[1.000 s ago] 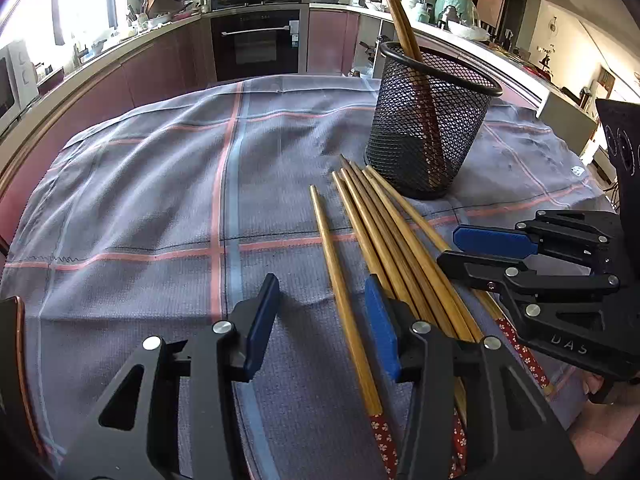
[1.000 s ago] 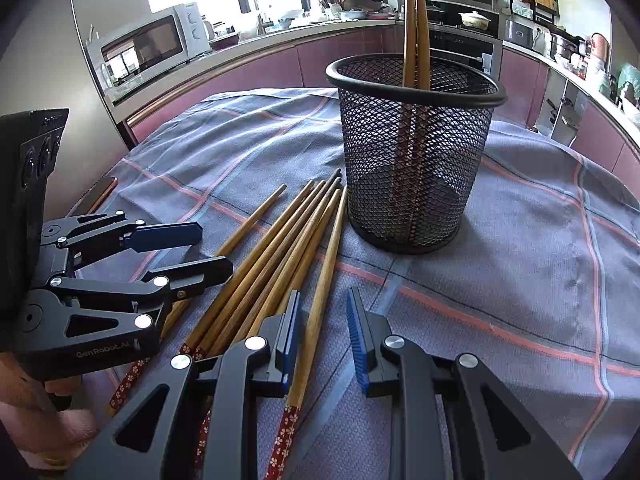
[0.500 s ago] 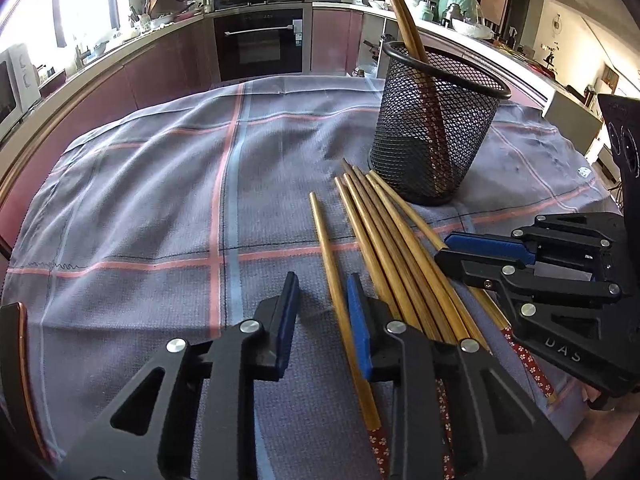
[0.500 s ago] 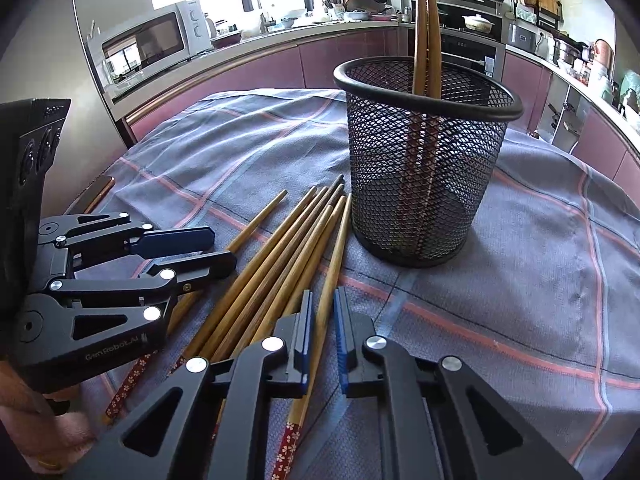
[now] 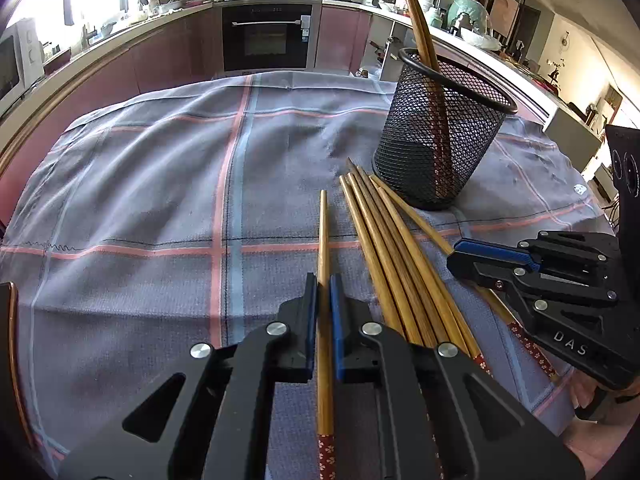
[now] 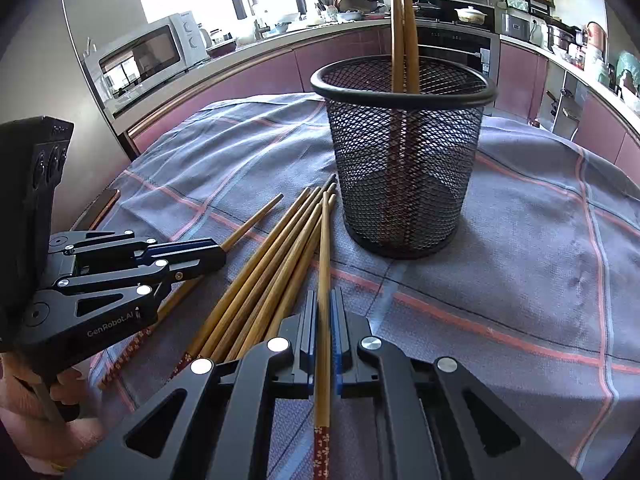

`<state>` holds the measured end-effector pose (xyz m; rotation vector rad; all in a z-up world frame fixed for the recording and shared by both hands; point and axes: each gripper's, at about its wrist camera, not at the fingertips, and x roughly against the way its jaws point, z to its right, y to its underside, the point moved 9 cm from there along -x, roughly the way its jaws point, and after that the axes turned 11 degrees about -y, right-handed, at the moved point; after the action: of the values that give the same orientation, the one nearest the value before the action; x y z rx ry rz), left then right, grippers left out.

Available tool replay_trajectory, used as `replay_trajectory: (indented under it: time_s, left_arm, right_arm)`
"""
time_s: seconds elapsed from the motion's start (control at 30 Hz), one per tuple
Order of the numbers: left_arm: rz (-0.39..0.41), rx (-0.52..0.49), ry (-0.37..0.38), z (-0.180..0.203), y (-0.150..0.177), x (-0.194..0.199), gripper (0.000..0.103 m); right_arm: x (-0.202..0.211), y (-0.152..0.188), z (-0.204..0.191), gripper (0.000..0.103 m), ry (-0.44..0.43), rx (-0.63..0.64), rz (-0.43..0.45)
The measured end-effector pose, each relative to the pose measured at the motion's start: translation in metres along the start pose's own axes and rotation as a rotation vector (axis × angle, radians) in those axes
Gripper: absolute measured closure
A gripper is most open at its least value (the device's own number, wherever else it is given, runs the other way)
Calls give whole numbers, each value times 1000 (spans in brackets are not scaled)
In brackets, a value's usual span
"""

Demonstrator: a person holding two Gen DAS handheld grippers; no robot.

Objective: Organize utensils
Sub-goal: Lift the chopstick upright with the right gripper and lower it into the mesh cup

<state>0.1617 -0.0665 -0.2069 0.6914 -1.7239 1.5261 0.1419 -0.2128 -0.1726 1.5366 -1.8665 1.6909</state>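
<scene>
Several bamboo chopsticks (image 5: 392,248) lie side by side on the tablecloth, tips toward a black mesh cup (image 5: 436,136) that holds two upright chopsticks (image 6: 402,28). My left gripper (image 5: 324,284) is shut on a single chopstick (image 5: 323,232) at the left of the pile. My right gripper (image 6: 324,300) is shut on the rightmost chopstick (image 6: 324,248), close in front of the mesh cup (image 6: 404,152). Each gripper shows in the other's view, the left (image 6: 216,250) and the right (image 5: 454,254).
A grey plaid tablecloth (image 5: 160,184) covers the table. A dark phone-like slab (image 6: 96,210) lies at the table's left edge. Kitchen counters, an oven (image 5: 266,36) and a microwave (image 6: 148,56) ring the table.
Both grippers have closed from open: the left on the lone left chopstick, the right on the rightmost chopstick. Both moved slightly forward toward the cup.
</scene>
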Motion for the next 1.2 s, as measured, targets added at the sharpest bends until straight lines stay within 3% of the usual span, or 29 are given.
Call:
replay_trajectory:
  time_s: [0.17,0.23,0.47,0.57,0.7,0.9,1.2]
  left_arm:
    - [3,-23,-20,1,0,0,95]
    - [1,-35,-19,4,0,-1,88]
    - [5,-61,-39,8,-6,-5,88]
    - [4,-55,-44,8,-6,-5,96]
    - [4,-34,-44,4,-6,-2,96]
    - [58,-8,4,-3,-15,24,96]
    - [149,39,157,-8,-40,77,96]
  right_arm:
    - [0,2,-1,98,-1,6,-8]
    - [-2,2,-1,97,3,9,-16]
    - [-12,-6,-5,94,32,42,-21]
    - [-12,-7,-5,98,34,46,-19]
    - [-6,-6,-2,98,16,25,-6]
    - [22,-14,-5,98,-41,11,62]
    - [69,-38,-16,98,-129,17,194]
